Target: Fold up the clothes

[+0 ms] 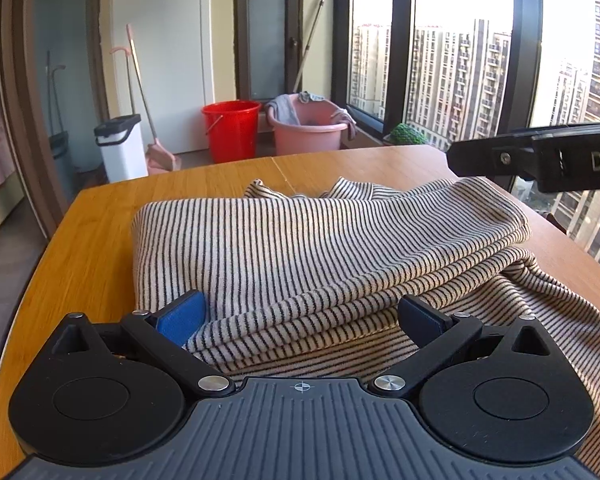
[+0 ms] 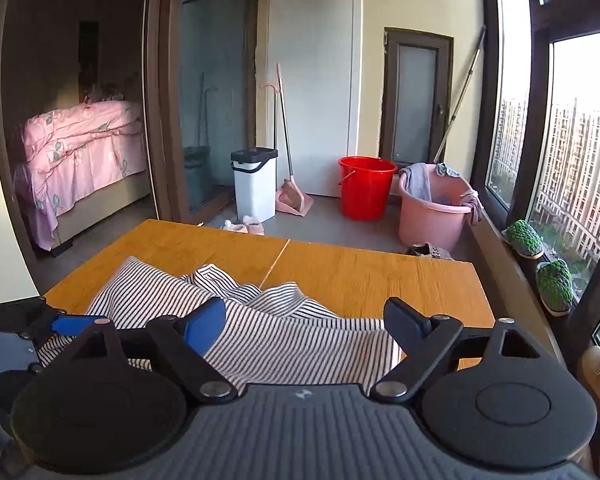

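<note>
Wooden worktop (image 1: 100, 224), seam down middle, beneath both sets of fingers. Striped garment (image 1: 300, 248) folded in layers on worktop, directly ahead of and between left gripper (image 1: 300, 316) fingers; collar end bunched at far side. Left gripper fingers spread wide, gripping nothing. Right gripper (image 2: 306, 326) above garment's near edge, fingers likewise spread wide, gripping nothing. Red bucket (image 2: 366, 186), pink basin (image 2: 434, 212) on floor beyond fingers.

My jaws gape wide over the striped garment (image 2: 260, 320), seemingly folded, lying on the tabletop (image 2: 380, 276).
</note>
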The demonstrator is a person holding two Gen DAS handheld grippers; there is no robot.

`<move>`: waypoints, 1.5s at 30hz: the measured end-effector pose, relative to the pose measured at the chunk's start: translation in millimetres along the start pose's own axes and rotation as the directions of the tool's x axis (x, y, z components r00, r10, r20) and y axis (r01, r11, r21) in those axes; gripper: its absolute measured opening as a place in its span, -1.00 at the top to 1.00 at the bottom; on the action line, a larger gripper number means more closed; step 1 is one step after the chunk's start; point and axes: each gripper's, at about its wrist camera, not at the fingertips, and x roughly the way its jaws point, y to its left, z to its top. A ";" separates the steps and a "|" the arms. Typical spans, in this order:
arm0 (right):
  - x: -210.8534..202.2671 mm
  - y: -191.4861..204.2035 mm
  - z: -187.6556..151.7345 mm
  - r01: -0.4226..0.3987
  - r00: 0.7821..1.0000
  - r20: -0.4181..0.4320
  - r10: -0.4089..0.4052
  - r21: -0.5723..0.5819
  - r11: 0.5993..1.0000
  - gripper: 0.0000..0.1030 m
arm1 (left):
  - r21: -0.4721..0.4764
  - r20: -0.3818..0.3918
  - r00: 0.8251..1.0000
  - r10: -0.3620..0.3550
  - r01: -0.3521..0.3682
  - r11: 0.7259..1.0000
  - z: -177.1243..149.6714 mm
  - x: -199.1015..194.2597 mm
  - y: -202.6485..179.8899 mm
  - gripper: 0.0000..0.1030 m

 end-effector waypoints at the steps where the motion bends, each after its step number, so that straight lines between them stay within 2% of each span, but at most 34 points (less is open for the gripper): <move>1: 7.7 1.4 3.1 -0.007 1.000 -0.027 0.007 -0.001 1.000 -0.66 | -0.002 0.002 1.000 -0.001 0.001 1.000 -0.2 0.0 0.0 -1.00; 2: 15.4 2.7 6.1 -0.015 0.998 -0.053 0.015 -0.002 1.000 -0.49 | -0.009 0.006 1.000 -0.004 0.004 1.000 -0.3 -0.5 1.3 -1.00; 3: 24.8 -0.4 3.6 -0.027 0.996 -0.089 0.028 0.010 1.000 -0.17 | -0.017 0.010 1.000 -0.007 0.007 1.000 -0.6 -1.1 3.0 -1.00; 5: 47.3 -12.3 -8.0 -0.023 0.984 -0.176 0.034 0.064 0.998 0.12 | -0.030 0.018 1.000 -0.014 0.015 0.999 -1.2 -2.3 6.3 -1.00; 7: 57.3 -32.1 -29.2 0.017 0.983 -0.184 0.005 0.120 0.993 0.17 | -0.033 0.025 0.999 -0.028 0.029 0.999 -2.0 -3.6 8.0 -1.00; 10: 38.3 -37.4 -29.8 0.008 0.990 -0.139 0.011 0.133 0.991 0.23 | -0.033 0.028 0.999 -0.021 0.022 0.999 -1.6 -3.8 11.3 -1.00; 13: 27.0 -35.2 -22.1 0.080 0.992 -0.107 -0.071 0.086 0.993 0.07 | -0.030 0.030 0.999 -0.011 0.012 0.999 -2.3 -3.8 10.5 -1.00; 15: 40.4 -41.8 -25.2 0.107 0.982 -0.169 -0.089 0.097 0.990 0.02 | -0.038 0.041 0.999 -0.017 0.019 0.999 -3.1 -5.8 12.5 -1.00; 16: 47.1 -45.1 -26.7 0.120 0.975 -0.200 -0.098 0.103 0.987 0.12 | -0.054 0.057 0.998 -0.025 0.028 0.998 -4.0 -8.3 14.6 -1.00; 17: 51.0 -49.3 -28.3 0.092 0.976 -0.210 -0.062 0.132 0.987 0.52 | -0.079 0.079 0.996 -0.030 0.036 0.996 -5.1 -11.5 18.8 -1.00; 19: 43.8 -43.0 -19.8 0.084 0.984 -0.163 -0.065 0.110 0.990 0.75 | -0.127 0.112 0.993 -0.036 0.050 0.991 -6.7 -16.1 27.1 -1.00; 21: 25.0 -36.1 -1.2 0.038 0.998 -0.051 -0.035 0.070 0.997 0.76 | -0.153 0.119 0.992 -0.045 0.063 0.986 -7.1 -16.9 31.8 -1.00; 23: 8.1 -31.2 15.6 0.021 0.999 0.038 -0.022 0.029 0.999 0.76 | -0.153 0.122 0.992 -0.039 0.057 0.987 -7.1 -17.9 32.2 -1.00; 24: 5.3 -31.3 18.6 0.026 0.998 0.050 -0.027 0.021 0.999 0.76 | -0.151 0.122 0.992 -0.038 0.056 0.987 -7.2 -18.4 31.4 -1.00; 27: 20.4 -46.8 5.8 0.069 0.997 -0.021 -0.068 0.038 0.997 0.76 | -0.140 0.105 0.993 -0.043 0.058 0.988 -5.8 -15.7 30.3 -1.00; 29: 42.0 -60.7 -19.4 0.083 0.987 -0.145 -0.072 0.072 0.994 0.73 | -0.123 0.095 0.994 -0.047 0.058 0.991 -5.9 -14.9 27.1 -1.00; 31: 49.3 -69.7 -39.3 0.099 0.977 -0.199 -0.077 0.102 0.990 0.66 | -0.105 0.085 0.995 -0.050 0.059 0.993 -6.1 -14.2 23.7 -1.00; 32: 44.8 -70.8 -37.4 0.112 0.977 -0.194 -0.092 0.095 0.989 0.52 | -0.096 0.080 0.995 -0.051 0.059 0.994 -6.2 -13.9 22.1 -1.00; 33: 40.4 -70.8 -31.4 0.129 0.975 -0.193 -0.109 0.095 0.987 0.47 | -0.098 0.078 0.996 -0.050 0.058 0.994 -6.0 -13.2 22.3 -1.00; 36: 19.4 -63.8 -5.0 0.113 0.989 -0.103 -0.104 0.077 0.991 0.47 | -0.111 0.085 0.995 -0.052 0.061 0.992 -6.1 -14.2 23.1 -1.00; 37: 14.4 -60.0 2.4 0.073 0.995 -0.079 -0.067 0.079 0.994 0.47 | -0.113 0.090 0.995 -0.052 0.063 0.992 -6.3 -15.1 23.4 -1.00; 39: 16.5 -53.6 10.3 -0.016 0.996 -0.083 0.026 0.114 0.993 0.47 | -0.145 0.129 0.991 -0.035 0.053 0.988 -3.4 -22.8 26.5 -1.00; 40: 23.5 -51.0 7.9 -0.042 0.992 -0.110 0.057 0.128 0.991 0.47 | -0.157 0.157 0.987 -0.031 0.056 0.986 0.2 -29.2 27.3 -1.00; 42: 46.3 -47.1 -6.5 -0.026 0.979 -0.195 0.049 0.120 0.992 0.47 | -0.133 0.223 0.972 -0.076 0.108 0.985 12.7 -45.2 25.4 -1.00; 43: 53.7 -47.9 -14.2 -0.011 0.977 -0.210 0.035 0.113 0.993 0.48 | -0.107 0.220 0.969 -0.108 0.134 0.985 17.6 -48.3 22.5 -1.00; 45: 59.5 -48.2 -18.5 0.004 0.972 -0.235 0.021 0.108 0.994 0.48 | -0.078 0.155 0.973 -0.173 0.187 0.979 21.8 -40.7 18.3 -1.00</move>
